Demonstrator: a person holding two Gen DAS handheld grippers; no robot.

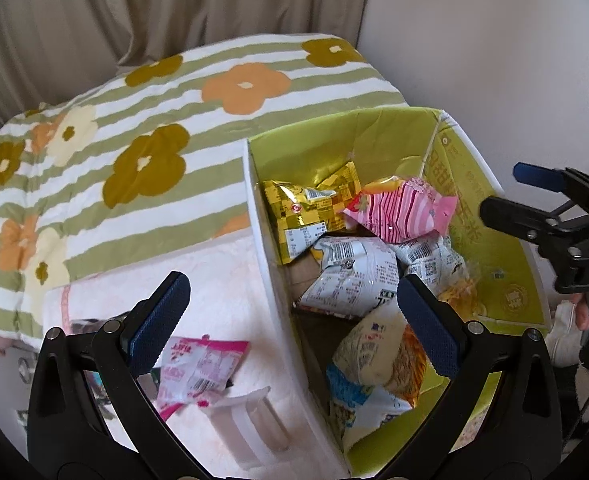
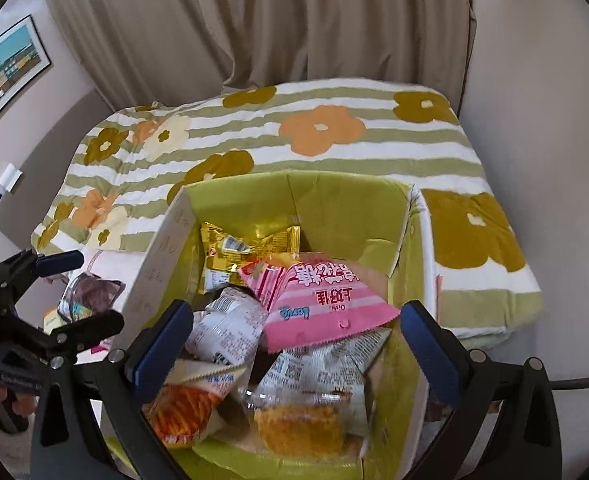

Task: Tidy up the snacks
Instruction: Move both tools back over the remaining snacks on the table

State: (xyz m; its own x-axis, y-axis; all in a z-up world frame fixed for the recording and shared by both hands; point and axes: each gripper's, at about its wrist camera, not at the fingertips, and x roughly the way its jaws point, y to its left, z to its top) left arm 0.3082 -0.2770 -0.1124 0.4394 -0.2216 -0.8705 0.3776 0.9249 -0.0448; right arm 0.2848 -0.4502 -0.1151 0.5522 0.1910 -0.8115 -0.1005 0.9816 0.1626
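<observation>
A green-lined cardboard box (image 1: 474, 200) (image 2: 334, 200) sits on the bed and holds several snack packets: a gold one (image 1: 310, 208) (image 2: 250, 244), a pink striped one (image 1: 402, 208) (image 2: 322, 304), white ones (image 1: 354, 276) (image 2: 322, 364) and an orange chip bag (image 1: 378, 356) (image 2: 186, 404). My left gripper (image 1: 294, 320) is open and empty, straddling the box's left wall. A small pink packet (image 1: 198, 364) lies outside the box by the left finger. My right gripper (image 2: 298, 348) is open and empty above the box. A dark packet (image 2: 90, 292) lies left of the box.
A striped flowered blanket (image 1: 154, 128) (image 2: 334, 136) covers the bed behind the box. A pale pink cloth (image 1: 214, 280) lies under the loose packets. Beige curtains (image 2: 274, 20) hang behind. The right gripper (image 1: 534, 208) shows at the left view's right edge, the left gripper (image 2: 54, 300) at the right view's left.
</observation>
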